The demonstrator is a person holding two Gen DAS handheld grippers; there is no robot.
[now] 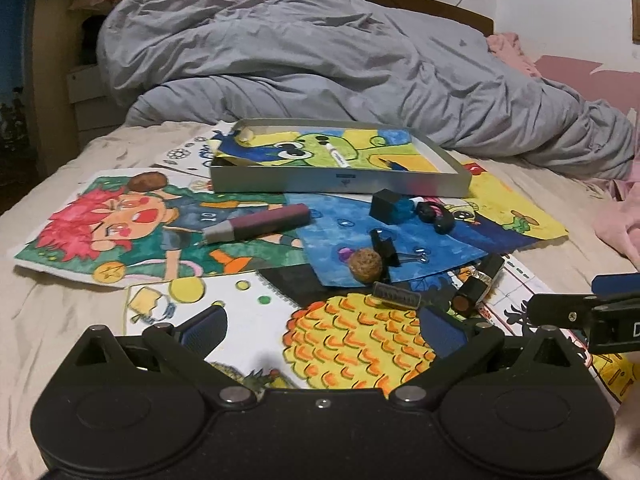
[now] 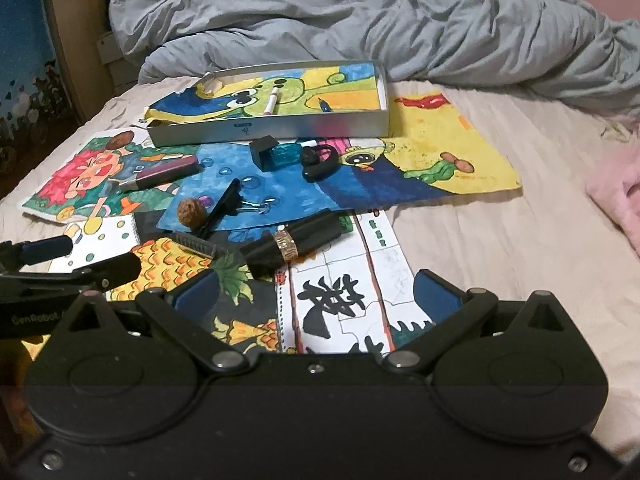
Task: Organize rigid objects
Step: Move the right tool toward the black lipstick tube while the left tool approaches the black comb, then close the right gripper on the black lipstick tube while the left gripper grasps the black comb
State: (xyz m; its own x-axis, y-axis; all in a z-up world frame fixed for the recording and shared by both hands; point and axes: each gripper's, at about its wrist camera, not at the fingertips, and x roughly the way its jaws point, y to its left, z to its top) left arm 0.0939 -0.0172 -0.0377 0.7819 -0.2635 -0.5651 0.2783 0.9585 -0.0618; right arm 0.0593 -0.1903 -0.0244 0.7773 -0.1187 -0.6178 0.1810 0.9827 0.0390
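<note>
Hovering low over the drawing-strewn bed (image 1: 48, 320), left claw (image 1: 320, 330) spread wide, empty; shallow silver metal tray (image 1: 340, 182) beyond, white marker (image 1: 337, 156) inside. Right view: right claw (image 2: 316, 294) likewise agape, black gold-banded lipstick tube (image 2: 292, 242) just ahead.

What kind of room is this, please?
Most likely a bedroom: the objects lie on a bed with a beige sheet, a crumpled grey duvet lies behind the shallow silver metal tray, and a brown wooden headboard stands beyond.

Shallow silver tray (image 2: 280, 130) holds a marker (image 2: 270, 105); black lipstick (image 2: 292, 242), walnut (image 2: 190, 211) lie nearer.
</note>
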